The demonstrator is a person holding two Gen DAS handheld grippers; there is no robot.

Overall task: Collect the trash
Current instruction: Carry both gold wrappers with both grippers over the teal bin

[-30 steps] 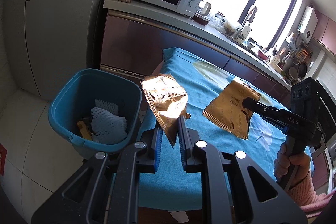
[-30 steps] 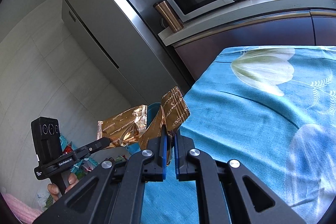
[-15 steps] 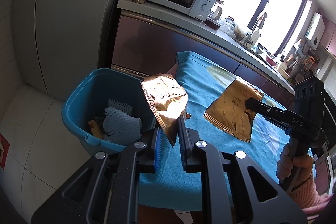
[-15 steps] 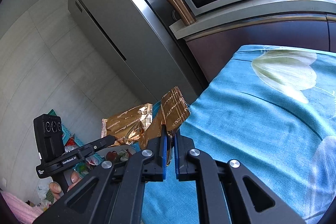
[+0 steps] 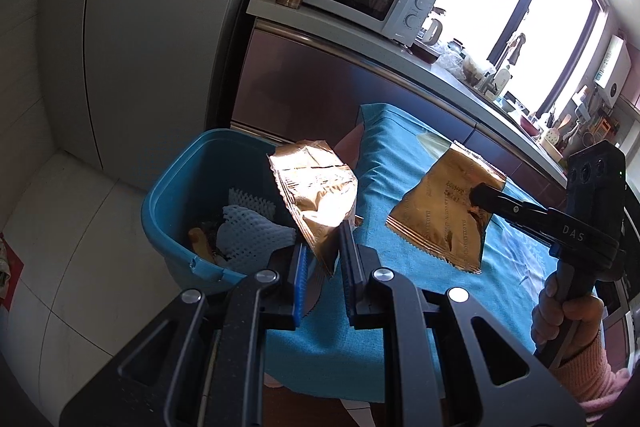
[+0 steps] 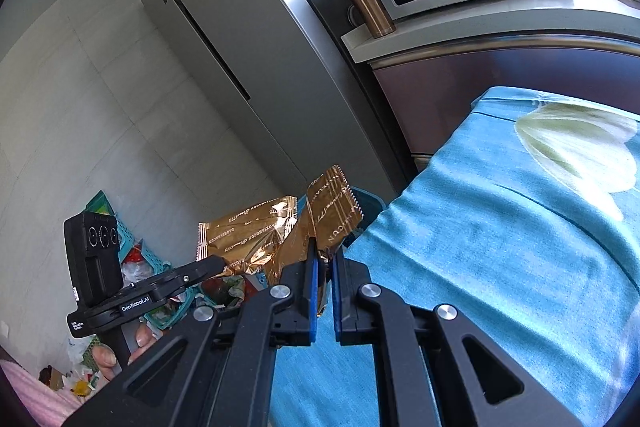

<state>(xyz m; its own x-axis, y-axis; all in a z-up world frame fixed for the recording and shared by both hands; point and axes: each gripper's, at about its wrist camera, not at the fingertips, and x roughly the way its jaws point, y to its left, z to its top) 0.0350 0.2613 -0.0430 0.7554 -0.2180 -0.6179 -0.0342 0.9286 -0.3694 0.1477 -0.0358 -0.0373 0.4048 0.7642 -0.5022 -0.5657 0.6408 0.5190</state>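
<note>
Wrappers, 2 gold ones: my left gripper [image 5: 323, 241] clamped 1 [image 5: 316, 191] over the blue bin's [image 5: 168, 183] rim (ready, I judged, to drop), while my right gripper [image 6: 324, 259] pinched the other [image 6: 330, 211] above the tablecloth [image 6: 500, 247].

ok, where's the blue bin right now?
In the left wrist view the blue bin sits on the floor, left of the table's blue cloth, in front of the fridge.

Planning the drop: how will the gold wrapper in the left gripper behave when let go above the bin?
The crinkled gold wrapper looks empty, so probably light and apt to flutter. It holds its creases above the left gripper, so fairly stiff foil. The blue bin lies just beside it.
</note>
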